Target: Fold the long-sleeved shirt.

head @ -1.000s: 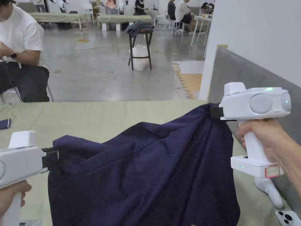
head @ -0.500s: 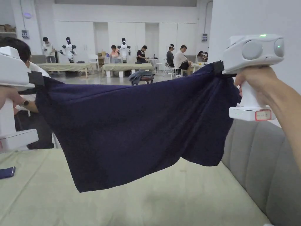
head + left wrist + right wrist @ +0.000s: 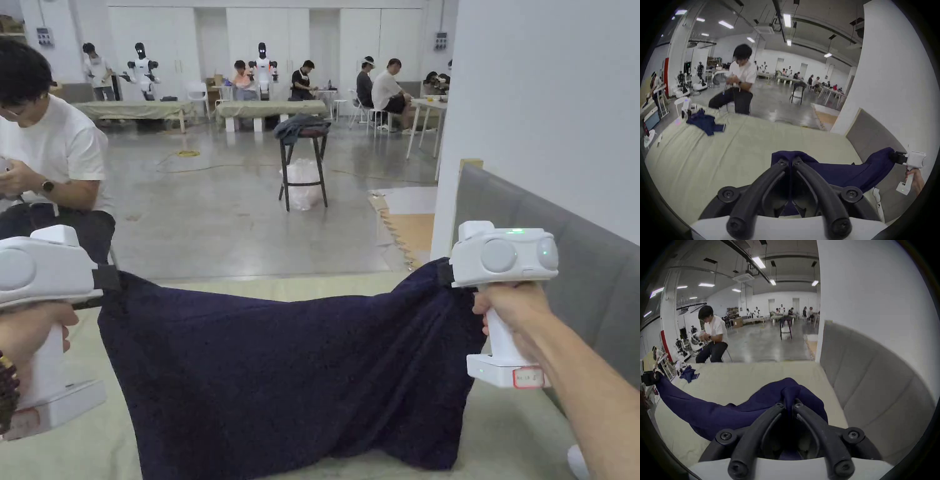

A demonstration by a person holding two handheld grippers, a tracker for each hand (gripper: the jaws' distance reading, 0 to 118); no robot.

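Observation:
A dark navy long-sleeved shirt [image 3: 294, 375] hangs stretched between my two grippers above the pale green bed surface [image 3: 519, 437]. In the head view my left gripper [image 3: 111, 281] is shut on its upper left corner and my right gripper [image 3: 445, 274] is shut on its upper right corner. In the left gripper view the jaws [image 3: 790, 162] pinch navy cloth [image 3: 834, 172], and the right gripper [image 3: 898, 158] shows far right. In the right gripper view the jaws [image 3: 789, 404] clamp a bunched fold of the shirt [image 3: 721, 412]. The shirt's lower edge reaches the bed.
A grey padded headboard [image 3: 562, 250] and a white wall run along the right. Another navy garment [image 3: 706, 121] lies at the bed's far left. A person in a white T-shirt [image 3: 50, 156] sits beyond the bed. A stool [image 3: 303, 156] stands on the floor. A phone [image 3: 880, 209] lies by the headboard.
Both grippers rose with the shirt, spreading it wide in the air, then came down; the shirt now hangs lower with its bottom edge at the bed. The head camera also tilted.

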